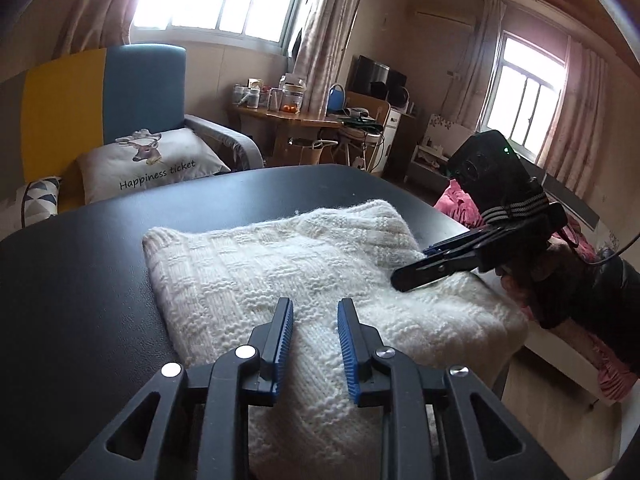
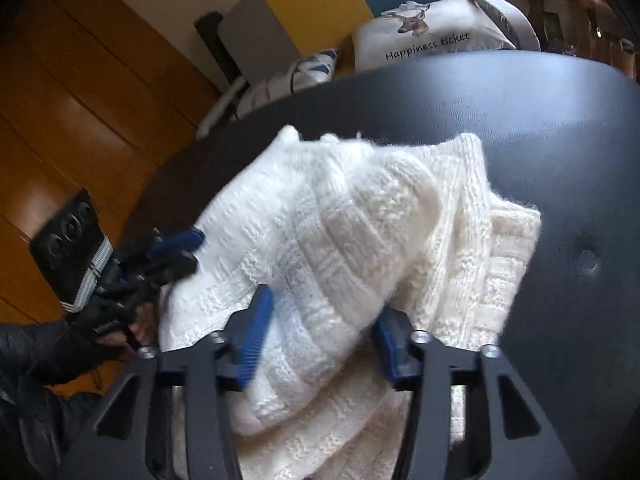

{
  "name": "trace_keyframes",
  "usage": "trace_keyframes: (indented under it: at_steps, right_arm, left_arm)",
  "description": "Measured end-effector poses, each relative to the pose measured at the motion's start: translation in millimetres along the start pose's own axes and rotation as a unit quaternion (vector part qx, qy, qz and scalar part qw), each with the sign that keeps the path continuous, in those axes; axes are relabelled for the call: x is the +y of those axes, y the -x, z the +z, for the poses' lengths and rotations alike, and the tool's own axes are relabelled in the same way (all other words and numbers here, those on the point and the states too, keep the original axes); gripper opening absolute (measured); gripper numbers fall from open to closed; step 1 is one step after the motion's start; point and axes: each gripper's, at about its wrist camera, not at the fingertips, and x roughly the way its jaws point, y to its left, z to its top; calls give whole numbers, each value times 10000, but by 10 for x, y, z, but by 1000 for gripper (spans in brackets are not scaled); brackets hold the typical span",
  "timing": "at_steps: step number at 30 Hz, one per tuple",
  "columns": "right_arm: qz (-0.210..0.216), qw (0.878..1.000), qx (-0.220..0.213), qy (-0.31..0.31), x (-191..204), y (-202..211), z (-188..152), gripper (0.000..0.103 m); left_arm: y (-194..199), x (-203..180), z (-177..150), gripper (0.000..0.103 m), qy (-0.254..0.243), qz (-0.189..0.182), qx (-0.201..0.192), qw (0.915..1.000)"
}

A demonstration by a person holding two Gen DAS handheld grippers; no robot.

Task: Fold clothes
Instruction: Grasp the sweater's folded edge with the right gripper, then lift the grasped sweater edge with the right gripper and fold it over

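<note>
A white knitted sweater lies folded in a thick square on the black table. My left gripper hovers open over its near edge, with nothing between the blue pads. At the sweater's right edge my right gripper rests on the knit. In the right wrist view the right gripper stands wide open, and a bulging fold of the sweater lies between its fingers, covering part of the right pad. The left gripper touches the sweater's far left edge. Bare table surrounds the cloth.
Behind the table stands a sofa with a grey deer cushion. A cluttered wooden desk is at the back. Pink cloth lies on a bed to the right. A wooden wardrobe and a person's dark sleeve are on the left.
</note>
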Motion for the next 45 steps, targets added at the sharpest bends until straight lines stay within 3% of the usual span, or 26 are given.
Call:
trace_keyframes:
  at_steps: [3, 6, 8, 11, 15, 16, 18, 19, 20, 26, 31, 33, 36, 38, 42, 45]
  right_arm:
    - [-79, 9998, -186, -51, 27, -33, 30, 49]
    - [-35, 10000, -68, 35, 79, -151, 51, 53]
    - [81, 9997, 195, -74, 65, -262, 57, 88]
    - [-277, 9991, 228, 216, 190, -313, 65, 88]
    - [-444, 9988, 180, 109, 265, -267, 86, 88]
    - [-454, 9988, 152, 85, 265, -252, 90, 82]
    - [-474, 9988, 95, 37, 265, -224, 98, 49]
    - [-484, 9988, 66, 13, 265, -209, 102, 25]
    - [-494, 9988, 38, -11, 265, -195, 106, 23]
    - [-609, 9978, -270, 10, 366, -49, 177, 16]
    - [-762, 9896, -684, 1010, 773, 263, 531, 16]
    - [-972, 9846, -617, 1315, 810, 210, 653, 16]
    - [-1114, 9883, -92, 1040, 498, -115, 640, 16]
    - [-1107, 9911, 260, 688, 247, -343, 550, 16]
    - [-613, 9981, -45, 39, -14, -297, 366, 16]
    - [-505, 9986, -114, -97, -82, -258, 300, 19]
  left_arm:
    - [20, -37, -8, 23, -162, 83, 8, 9998]
    - [-14, -72, -33, 24, -309, 115, 107, 9994]
    - [-16, -84, -40, 24, -313, 100, 112, 9994]
    - [-18, -65, -40, 25, -228, 55, 127, 9996]
    - [-23, -54, -41, 26, -224, 56, 161, 9996]
    - [-24, -54, -42, 26, -228, 60, 170, 9996]
    - [-28, -53, -45, 26, -229, 65, 188, 9995]
    - [-29, -55, -49, 26, -223, 64, 191, 9995]
    - [-28, -59, -53, 26, -219, 65, 191, 9996]
    - [14, -90, -50, 26, -294, 156, 150, 9993]
    - [159, -39, 114, 27, -127, 86, -166, 9997]
    - [104, -2, 147, 27, -36, 80, -38, 10000]
    - [-12, -8, 82, 27, -14, 50, 232, 9997]
    - [8, -26, 47, 27, 8, -9, 176, 9998]
    - [109, 9, 56, 27, 241, -262, -43, 9994]
    - [12, -108, 86, 31, -49, -541, 129, 9984]
